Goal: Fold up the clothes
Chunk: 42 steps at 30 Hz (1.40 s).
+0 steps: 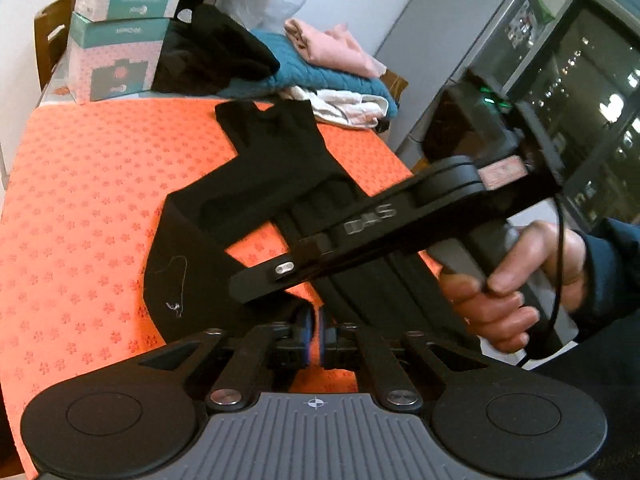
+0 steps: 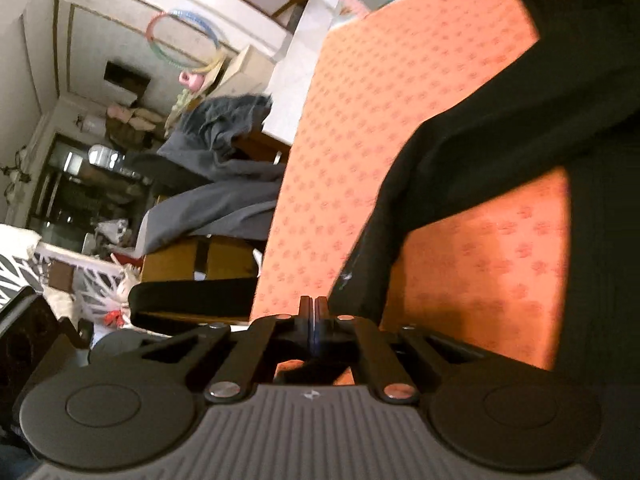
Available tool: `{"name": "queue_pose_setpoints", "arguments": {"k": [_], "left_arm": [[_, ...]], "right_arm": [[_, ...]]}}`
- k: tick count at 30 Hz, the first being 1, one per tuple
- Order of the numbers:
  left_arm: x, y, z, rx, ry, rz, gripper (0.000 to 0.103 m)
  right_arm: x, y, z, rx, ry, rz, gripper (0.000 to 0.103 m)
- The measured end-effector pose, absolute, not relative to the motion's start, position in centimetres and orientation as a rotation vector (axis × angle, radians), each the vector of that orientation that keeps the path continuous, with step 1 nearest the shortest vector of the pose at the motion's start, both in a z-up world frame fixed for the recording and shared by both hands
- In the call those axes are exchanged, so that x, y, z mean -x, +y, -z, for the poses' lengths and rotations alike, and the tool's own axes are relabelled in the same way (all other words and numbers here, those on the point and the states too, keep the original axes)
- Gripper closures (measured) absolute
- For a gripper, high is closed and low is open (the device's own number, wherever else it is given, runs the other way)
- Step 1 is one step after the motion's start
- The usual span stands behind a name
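A black garment [image 1: 256, 184] lies spread on the orange patterned mat [image 1: 80, 208], partly folded, with a bare triangle of mat showing through it. My left gripper [image 1: 315, 334] is shut at the garment's near edge; I cannot tell if cloth is pinched. The right gripper's body [image 1: 360, 236] crosses above the garment in the left wrist view, held by a hand [image 1: 516, 280]. In the right wrist view the right gripper [image 2: 314, 312] is shut at the black garment's [image 2: 480, 128] edge over the mat [image 2: 360, 120]; any pinched cloth is hidden.
Folded clothes [image 1: 320, 64], teal, pink and white, and a black item [image 1: 212, 52] are stacked at the mat's far edge beside patterned boxes [image 1: 116, 40]. A grey cabinet [image 1: 452, 32] and window stand right. Grey fabric [image 2: 224, 184] lies beyond the mat's left edge.
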<state>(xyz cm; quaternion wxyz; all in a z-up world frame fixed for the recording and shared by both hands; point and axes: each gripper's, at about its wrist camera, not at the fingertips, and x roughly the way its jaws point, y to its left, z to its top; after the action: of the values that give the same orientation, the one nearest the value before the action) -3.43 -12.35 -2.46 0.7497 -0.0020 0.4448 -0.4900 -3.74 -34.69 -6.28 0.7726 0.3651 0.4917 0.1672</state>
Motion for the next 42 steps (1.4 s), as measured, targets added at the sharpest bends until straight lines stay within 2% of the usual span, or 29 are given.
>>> {"name": "queue_pose_setpoints", "arguments": {"k": [7,13,19,29,31,33,36,38,40,42], "left_arm": [[1.2,-11.4,3.2,0.042,1.019,1.055,0.087],[-1.0,-10.6,4.5,0.020,1.071,0.981,0.084],[-1.6,-10.1,6.2,-0.068,1.091,0.906,0.079],[-1.0,-12.5,7.9,-0.248,1.009,0.873,0.079],[-0.9,-13.1,8.0,-0.282,0.988,0.877,0.079],[-0.9,-13.5,8.2,-0.314,0.972,0.879,0.079],[-1.2,-14.1,8.6,-0.346,0.959,0.888,0.080],[-1.2,-14.6,8.9,-0.374,0.951,0.899,0.084],[-0.9,-15.0,9.2,-0.416,0.935,0.909,0.097],[-0.4,-15.4,9.5,-0.464,0.916,0.916,0.101]], "right_arm": [[9.7,-42.1,6.1,-0.847,0.999,-0.185,0.102],[15.3,-45.3,6.6,-0.838,0.979,-0.025,0.102],[15.5,-42.8,6.9,-0.707,0.999,-0.030,0.098],[10.2,-35.3,7.8,-0.429,1.034,-0.158,0.095],[9.5,-34.0,8.1,-0.382,1.040,-0.184,0.087],[8.8,-32.6,8.3,-0.331,1.051,-0.213,0.084],[8.2,-30.7,9.0,-0.258,1.075,-0.245,0.083],[8.1,-30.0,9.4,-0.228,1.086,-0.257,0.083],[8.0,-29.4,9.7,-0.207,1.095,-0.265,0.083],[8.0,-29.2,9.9,-0.197,1.101,-0.269,0.083]]}}
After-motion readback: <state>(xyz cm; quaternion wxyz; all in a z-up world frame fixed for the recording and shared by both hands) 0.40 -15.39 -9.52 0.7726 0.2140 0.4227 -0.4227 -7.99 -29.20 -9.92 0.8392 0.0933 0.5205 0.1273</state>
